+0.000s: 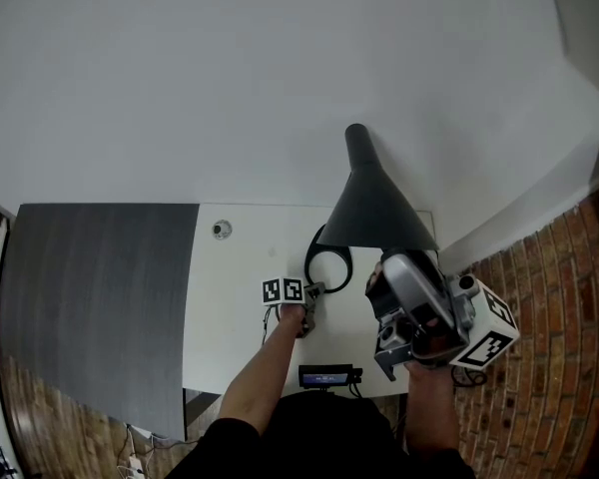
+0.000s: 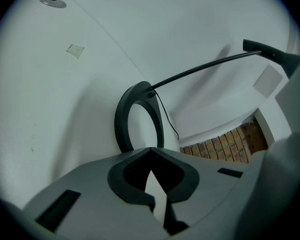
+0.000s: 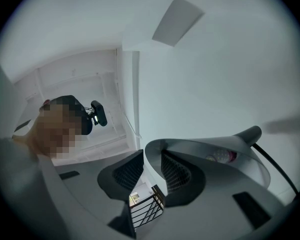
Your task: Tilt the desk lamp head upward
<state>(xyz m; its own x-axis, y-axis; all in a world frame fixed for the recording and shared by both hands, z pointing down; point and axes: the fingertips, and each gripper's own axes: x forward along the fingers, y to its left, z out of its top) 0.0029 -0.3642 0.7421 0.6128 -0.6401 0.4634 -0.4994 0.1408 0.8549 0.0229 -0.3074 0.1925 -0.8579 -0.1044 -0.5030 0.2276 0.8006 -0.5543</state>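
On the white desk (image 1: pixel 240 302), near its right edge, my right gripper (image 3: pixel 150 173) clamps the lamp head (image 3: pixel 217 145) by its rim. My left gripper (image 2: pixel 151 165) is clenched empty, so the ring base (image 2: pixel 121 120) could lift.

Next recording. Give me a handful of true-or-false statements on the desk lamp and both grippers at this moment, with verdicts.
1. The right gripper has the rim of the dark grey cone-shaped lamp shade between its jaws. True.
2. The left gripper grips the black ring-shaped lamp base. False: its jaws are together on nothing, and the base lies ahead of it.
3. A bulb shows inside the shade in the right gripper view. True.
4. The lamp stands on the brick floor. False: its base rests on the white desk.
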